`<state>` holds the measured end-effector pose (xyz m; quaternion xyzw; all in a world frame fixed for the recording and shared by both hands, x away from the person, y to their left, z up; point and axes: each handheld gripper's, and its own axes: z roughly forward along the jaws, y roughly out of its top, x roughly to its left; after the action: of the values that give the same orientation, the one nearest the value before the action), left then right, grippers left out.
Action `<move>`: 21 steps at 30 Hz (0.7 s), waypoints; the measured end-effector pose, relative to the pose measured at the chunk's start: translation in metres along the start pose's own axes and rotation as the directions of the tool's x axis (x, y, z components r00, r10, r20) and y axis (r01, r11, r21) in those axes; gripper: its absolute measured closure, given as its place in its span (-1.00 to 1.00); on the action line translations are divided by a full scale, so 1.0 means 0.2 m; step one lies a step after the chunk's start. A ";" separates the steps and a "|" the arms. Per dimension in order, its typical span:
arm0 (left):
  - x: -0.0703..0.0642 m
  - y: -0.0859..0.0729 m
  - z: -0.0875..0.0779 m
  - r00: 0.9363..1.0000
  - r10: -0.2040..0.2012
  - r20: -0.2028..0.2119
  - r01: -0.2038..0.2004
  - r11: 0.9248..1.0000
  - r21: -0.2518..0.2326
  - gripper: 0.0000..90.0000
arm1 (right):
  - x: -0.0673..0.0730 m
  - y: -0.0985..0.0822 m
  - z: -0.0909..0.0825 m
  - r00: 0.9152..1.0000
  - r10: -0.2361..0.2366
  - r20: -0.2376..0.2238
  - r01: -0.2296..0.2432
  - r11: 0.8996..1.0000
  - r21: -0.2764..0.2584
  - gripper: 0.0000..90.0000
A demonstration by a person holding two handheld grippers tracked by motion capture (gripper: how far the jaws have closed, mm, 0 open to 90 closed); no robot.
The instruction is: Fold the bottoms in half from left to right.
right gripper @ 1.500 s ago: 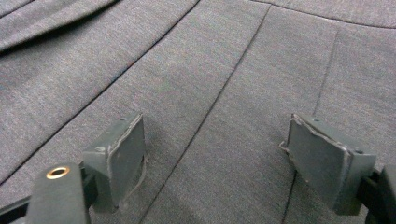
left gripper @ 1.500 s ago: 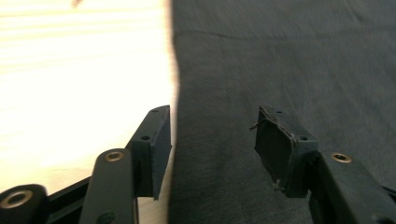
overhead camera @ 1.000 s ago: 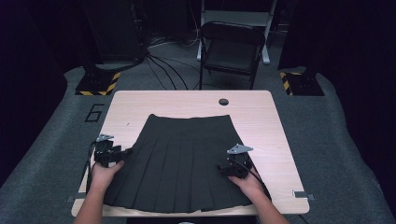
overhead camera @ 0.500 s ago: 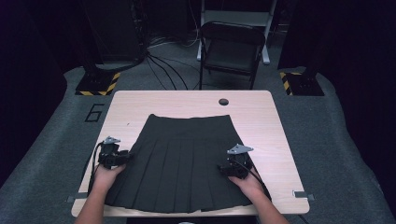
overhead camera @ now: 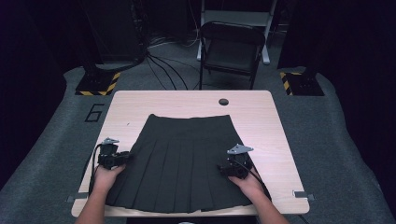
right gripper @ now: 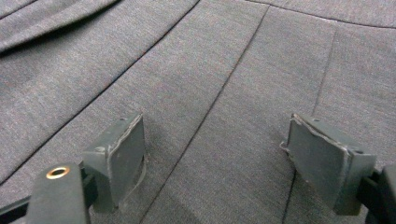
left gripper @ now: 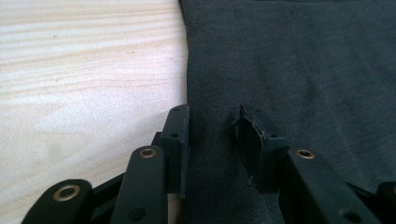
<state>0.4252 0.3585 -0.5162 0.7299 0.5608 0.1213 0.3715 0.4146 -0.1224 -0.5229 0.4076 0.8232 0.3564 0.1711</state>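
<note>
Skirt (overhead camera: 183, 161), dark and pleated, lies spread flat on the middle of the table (overhead camera: 261, 121), its narrow waistband toward the far side and its wide hem at the near edge. The left gripper (overhead camera: 122, 157) sits at the skirt's left edge, about halfway along its length. In the left gripper view its jaws straddle that edge: one pad rests on the bare wood just beside the cloth, the other on the fabric (left gripper: 303, 70). The jaws have just been closing and now stand narrowly apart, with the edge strip of cloth between them but not visibly pinched. The right gripper (overhead camera: 229, 169) rests on the skirt's right part, nearer the hem. In the right gripper view its jaws stand wide apart over the pleats (right gripper: 210, 93), clamping nothing. A folding chair (overhead camera: 231, 49) stands beyond the far side of the table.
</note>
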 end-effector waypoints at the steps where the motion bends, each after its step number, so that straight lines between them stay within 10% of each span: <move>1: 0.00 0.00 0.00 1.000 0.000 -0.005 0.000 1.000 -0.005 0.42 | 0.00 0.00 0.00 1.000 0.000 0.001 0.000 1.000 0.001 -0.58; 21: -0.07 0.00 0.01 0.999 0.039 -0.027 -0.040 0.999 -0.009 0.80 | 0.00 0.00 0.00 1.000 0.000 -0.001 0.000 1.000 0.000 -0.58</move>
<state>0.4216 0.3459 -0.5145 0.7374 0.5505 0.1411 0.3652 0.4146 -0.1225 -0.5229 0.4073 0.8232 0.3567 0.1709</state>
